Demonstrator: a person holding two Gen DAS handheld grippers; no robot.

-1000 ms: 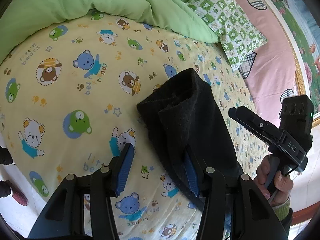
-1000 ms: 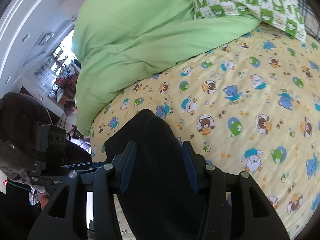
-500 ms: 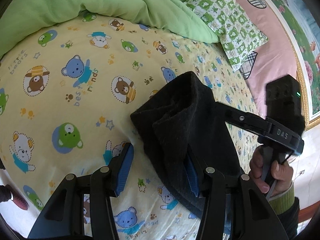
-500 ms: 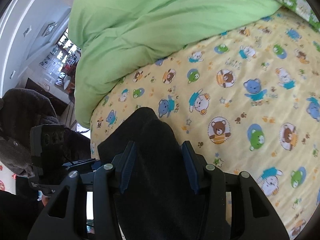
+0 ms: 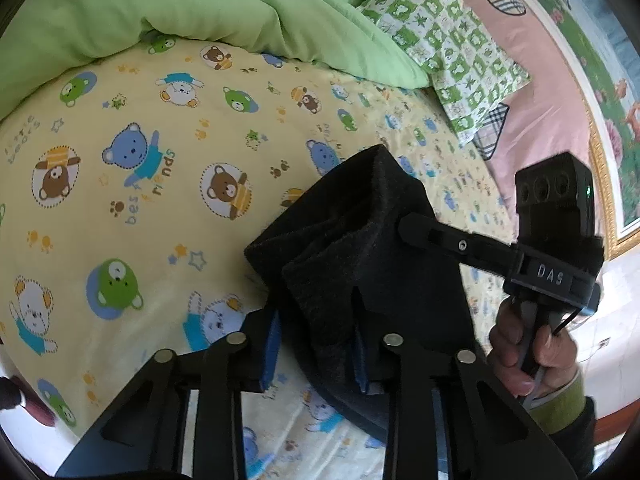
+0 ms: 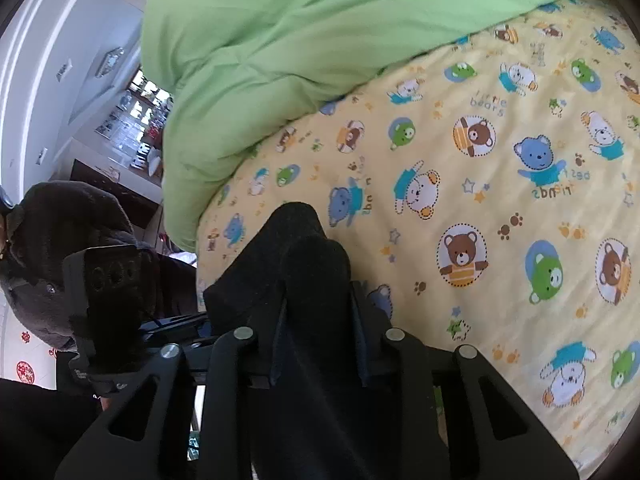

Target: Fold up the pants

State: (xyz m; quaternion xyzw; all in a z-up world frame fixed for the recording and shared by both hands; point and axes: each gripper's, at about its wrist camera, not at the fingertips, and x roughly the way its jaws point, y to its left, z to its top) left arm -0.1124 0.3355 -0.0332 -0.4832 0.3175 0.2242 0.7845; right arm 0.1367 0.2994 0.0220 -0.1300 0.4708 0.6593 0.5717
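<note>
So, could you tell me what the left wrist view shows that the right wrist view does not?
Only the left wrist view shows the checked green pillow, the pink headboard and the right gripper from outside. Only the right wrist view shows the white cabinets and the left gripper's camera block. Both show the black pants, bear-print sheet and green duvet.

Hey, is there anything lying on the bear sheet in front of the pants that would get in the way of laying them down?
Nothing visible. Both tools, left and right, grip the black pants, and the bear-print sheet ahead shows bare. The green duvet and checked pillow lie farther back.
</note>
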